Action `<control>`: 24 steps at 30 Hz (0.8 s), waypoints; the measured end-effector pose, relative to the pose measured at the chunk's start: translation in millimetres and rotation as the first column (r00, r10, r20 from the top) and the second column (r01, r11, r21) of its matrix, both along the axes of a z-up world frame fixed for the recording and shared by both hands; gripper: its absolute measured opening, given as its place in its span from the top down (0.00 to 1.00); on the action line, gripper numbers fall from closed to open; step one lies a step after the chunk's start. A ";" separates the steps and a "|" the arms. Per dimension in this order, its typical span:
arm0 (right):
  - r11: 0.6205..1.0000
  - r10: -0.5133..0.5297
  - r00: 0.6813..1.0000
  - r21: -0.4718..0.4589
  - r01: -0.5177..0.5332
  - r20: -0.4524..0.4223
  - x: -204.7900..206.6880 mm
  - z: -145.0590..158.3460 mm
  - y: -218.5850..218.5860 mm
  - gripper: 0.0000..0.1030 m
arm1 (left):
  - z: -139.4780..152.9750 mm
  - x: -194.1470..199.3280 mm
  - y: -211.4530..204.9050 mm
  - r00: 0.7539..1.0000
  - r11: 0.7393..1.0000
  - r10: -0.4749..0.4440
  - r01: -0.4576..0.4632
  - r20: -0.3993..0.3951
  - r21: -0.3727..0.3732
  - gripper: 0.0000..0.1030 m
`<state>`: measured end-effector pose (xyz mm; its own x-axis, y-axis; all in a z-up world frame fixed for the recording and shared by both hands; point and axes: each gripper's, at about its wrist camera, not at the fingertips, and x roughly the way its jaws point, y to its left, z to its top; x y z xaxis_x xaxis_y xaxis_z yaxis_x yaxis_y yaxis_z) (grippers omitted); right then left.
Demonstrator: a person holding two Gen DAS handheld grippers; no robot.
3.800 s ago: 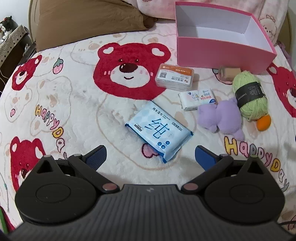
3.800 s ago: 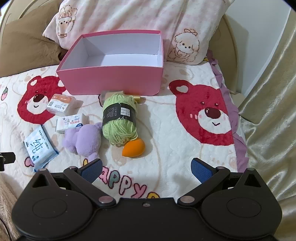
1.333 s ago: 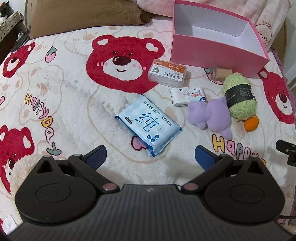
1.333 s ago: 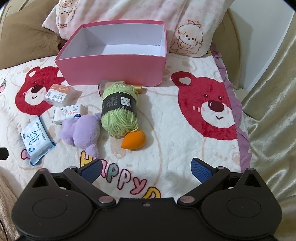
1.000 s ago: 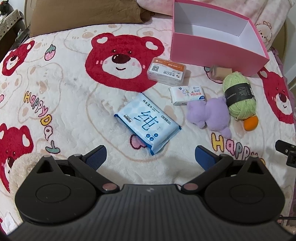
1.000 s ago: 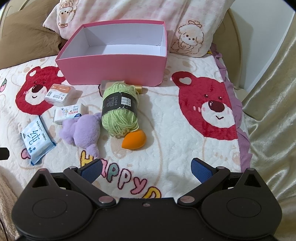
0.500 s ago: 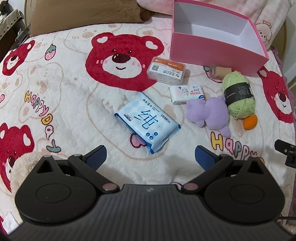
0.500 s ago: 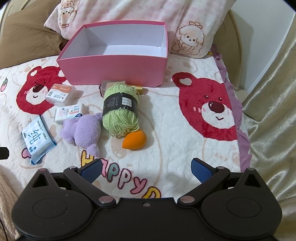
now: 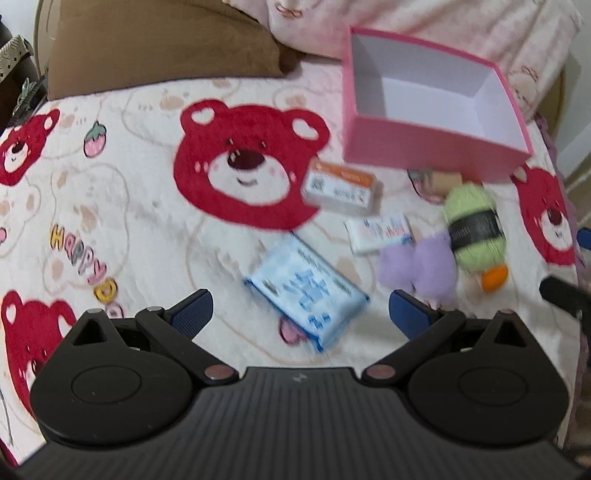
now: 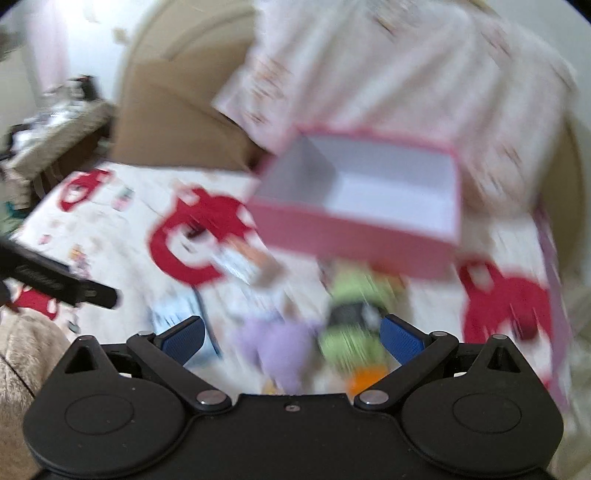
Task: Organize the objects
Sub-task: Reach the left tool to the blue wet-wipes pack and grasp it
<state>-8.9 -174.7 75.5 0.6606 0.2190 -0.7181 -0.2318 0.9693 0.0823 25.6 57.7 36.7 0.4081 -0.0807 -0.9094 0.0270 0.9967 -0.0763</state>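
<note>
An empty pink box (image 9: pixel 424 144) (image 10: pixel 354 240) stands at the back of the bear-print bed. In front of it lie an orange-topped clear case (image 9: pixel 341 186), a small white tissue pack (image 9: pixel 380 232), a blue wipes pack (image 9: pixel 306 290), a purple plush (image 9: pixel 417 267) (image 10: pixel 280 347), a green yarn ball (image 9: pixel 474 227) (image 10: pixel 351 328), an orange sponge (image 9: pixel 495 277) (image 10: pixel 365 380) and a tan block (image 9: pixel 445 181). My left gripper (image 9: pixel 299 314) is open just short of the wipes pack. My right gripper (image 10: pixel 291 334) is open, low over the plush and yarn; that view is badly blurred.
A brown pillow (image 9: pixel 166 48) and pink printed pillows (image 9: pixel 424 22) line the headboard. A cluttered bedside stand (image 10: pixel 51 125) sits at the far left. The left gripper's tip (image 10: pixel 59 284) shows at the left of the right wrist view. A beige curtain hangs right of the bed.
My right gripper has swung sharply forward and left, down toward the plush and yarn. My left gripper has moved in closer to the wipes pack. Both stay open.
</note>
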 end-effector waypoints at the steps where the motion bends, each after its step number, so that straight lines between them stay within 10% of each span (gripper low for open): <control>1: 0.999 0.038 0.999 -0.002 -0.038 -0.008 7.6 -1.4 6.0 0.01 | -0.8 9.4 2.0 1.000 1.000 0.008 -0.008 0.001 0.007 0.02; 11: 0.940 0.341 0.936 0.006 -0.342 -0.089 42.3 -54.4 71.4 0.04 | -64.6 61.4 7.9 0.993 1.000 -0.001 -0.002 -0.117 -0.026 0.13; 24: 0.887 0.455 0.875 0.002 -0.461 -0.164 60.4 -131.9 126.4 0.12 | -136.1 68.2 12.4 0.961 0.994 0.062 -0.084 -0.269 -0.069 0.45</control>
<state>51.4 -48.2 -56.5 0.3721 0.4422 -0.8161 -0.6378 0.7606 0.1214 93.8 70.1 -99.4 0.1601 -0.1357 -0.9777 -0.0776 0.9857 -0.1495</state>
